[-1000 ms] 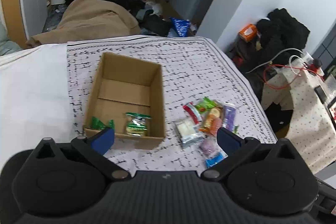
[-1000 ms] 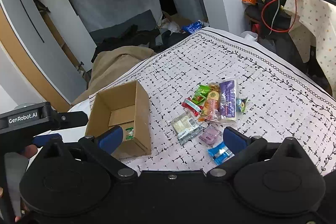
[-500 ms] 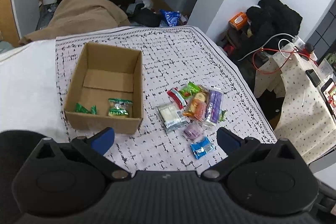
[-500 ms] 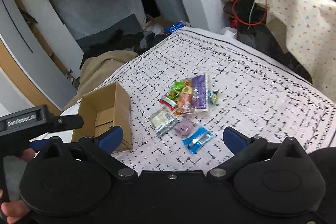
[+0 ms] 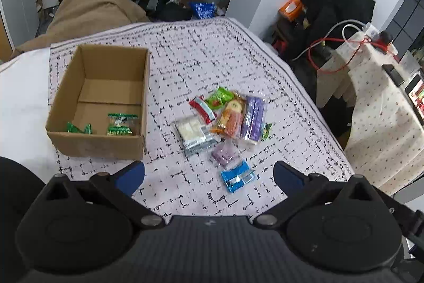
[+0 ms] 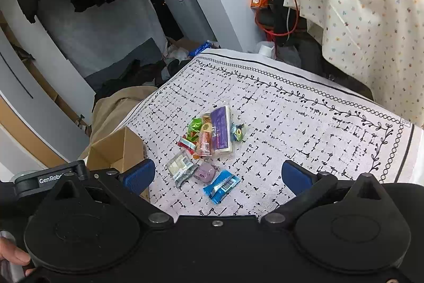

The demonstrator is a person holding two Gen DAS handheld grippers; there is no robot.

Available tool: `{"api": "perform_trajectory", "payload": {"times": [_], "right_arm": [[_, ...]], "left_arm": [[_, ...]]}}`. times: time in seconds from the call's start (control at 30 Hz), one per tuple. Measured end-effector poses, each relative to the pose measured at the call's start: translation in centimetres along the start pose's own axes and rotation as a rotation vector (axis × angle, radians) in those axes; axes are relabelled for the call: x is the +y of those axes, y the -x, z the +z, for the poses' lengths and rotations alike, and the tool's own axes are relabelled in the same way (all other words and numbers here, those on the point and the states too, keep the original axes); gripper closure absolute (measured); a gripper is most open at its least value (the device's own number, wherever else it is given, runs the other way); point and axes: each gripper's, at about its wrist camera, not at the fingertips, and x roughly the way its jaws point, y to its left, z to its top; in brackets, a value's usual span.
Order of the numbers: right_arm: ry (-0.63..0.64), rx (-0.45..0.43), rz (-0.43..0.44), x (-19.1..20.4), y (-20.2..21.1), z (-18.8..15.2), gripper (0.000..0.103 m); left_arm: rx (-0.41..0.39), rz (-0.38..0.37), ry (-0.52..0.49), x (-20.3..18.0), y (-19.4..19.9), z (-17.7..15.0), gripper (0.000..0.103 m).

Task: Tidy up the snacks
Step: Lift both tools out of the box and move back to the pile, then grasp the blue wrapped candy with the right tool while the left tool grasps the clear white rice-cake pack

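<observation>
An open cardboard box [image 5: 79, 145] stands on the patterned cloth at the left and holds two green snack packets [image 5: 120, 123]. A pile of snacks lies to its right: a blue packet [image 5: 237, 179], a purple one [image 5: 224, 153], a silver-white one [image 5: 194, 135], a long purple bar [image 5: 253, 120]. My left gripper [image 5: 209, 177] is open and empty, above the cloth just short of the blue packet. My right gripper [image 6: 217, 177] is open and empty, over the blue packet [image 6: 221, 186]. The box [image 6: 116, 150] shows at its left.
A side table with a dotted cloth [image 6: 371, 25] holds a phone and red and white cables at the right. Clothes and a tan blanket [image 5: 92, 15] lie on the floor beyond the far edge. The cloth's right edge [image 5: 318, 118] drops off.
Both grippers have pulled back and up from the box and snacks, so these look smaller and farther. The left view has swung toward the snack pile. Both stay open.
</observation>
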Motion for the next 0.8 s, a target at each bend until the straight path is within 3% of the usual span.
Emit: {"api": "perform_trajectory", "payload": {"times": [0.17, 0.63, 0.8], "right_arm": [[-0.015, 0.026, 0.03, -1.0, -2.1, -0.3, 0.0], [-0.132, 0.085, 0.06, -4.3, -7.9, -0.2, 0.001], [-0.186, 0.117, 0.085, -5.4, -10.0, 0.1, 0.011]], "left_arm": [[0.002, 0.042, -0.006, -0.3, -1.7, 0.2, 0.0], [0.034, 0.033, 0.028, -0.6, -6.1, 1.3, 0.002], [0.052, 0.039, 0.035, -0.8, -7.9, 1.8, 0.008]]}}
